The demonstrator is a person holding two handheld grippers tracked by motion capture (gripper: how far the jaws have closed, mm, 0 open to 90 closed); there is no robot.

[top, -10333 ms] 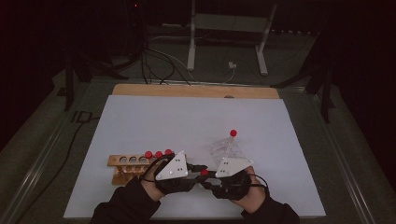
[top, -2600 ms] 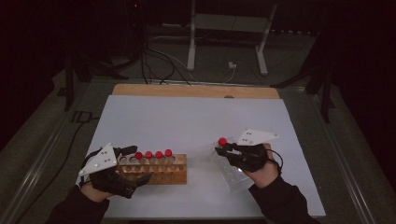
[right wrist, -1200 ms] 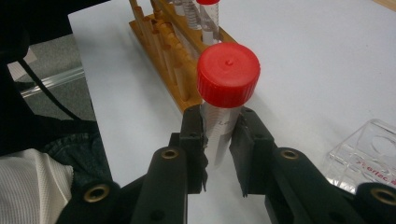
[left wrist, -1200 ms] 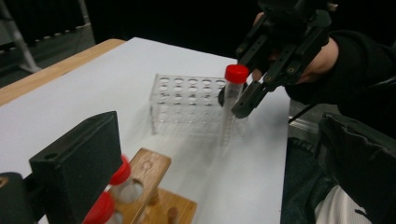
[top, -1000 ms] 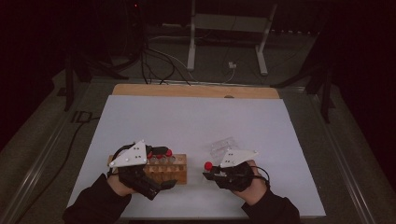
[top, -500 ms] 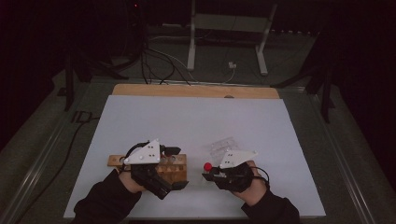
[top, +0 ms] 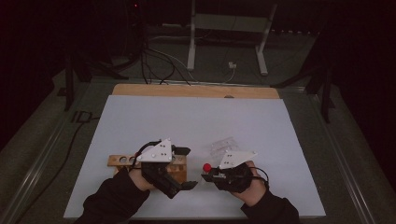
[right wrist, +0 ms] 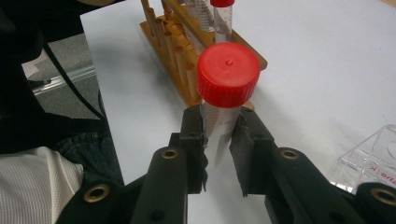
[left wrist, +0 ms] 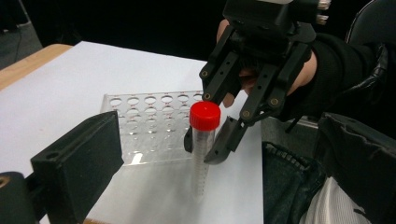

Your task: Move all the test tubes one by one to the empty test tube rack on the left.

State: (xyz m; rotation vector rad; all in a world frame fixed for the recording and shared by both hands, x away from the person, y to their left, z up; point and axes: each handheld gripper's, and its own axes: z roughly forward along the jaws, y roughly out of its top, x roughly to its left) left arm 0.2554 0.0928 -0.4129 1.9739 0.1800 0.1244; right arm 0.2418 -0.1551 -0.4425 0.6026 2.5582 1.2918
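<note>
A clear tube with a red cap [top: 206, 166] stands upright, with my right gripper [top: 208, 177] shut on it below the cap. In the right gripper view both jaws press the tube [right wrist: 219, 119] under its cap [right wrist: 228, 73]. My left gripper [top: 185, 168] is open at the right end of the wooden rack [top: 120, 161], its jaws wide apart and pointing at the tube. The left gripper view has the tube [left wrist: 203, 140] ahead between my open left gripper [left wrist: 219, 156] jaws, held by the right gripper [left wrist: 212, 149]. Another capped tube [right wrist: 222, 14] stands in the wooden rack [right wrist: 180, 44].
A clear plastic rack [top: 223, 144] with several holes lies just behind the right gripper, also seen behind the tube [left wrist: 149, 119] and at the corner [right wrist: 373, 156]. The white sheet [top: 196, 121] covers the table, with a wooden strip [top: 196, 91] at its far edge.
My left gripper has slid right along the wooden rack toward the right gripper and now covers the rack's red caps. The right gripper, still holding the tube, has barely moved.
</note>
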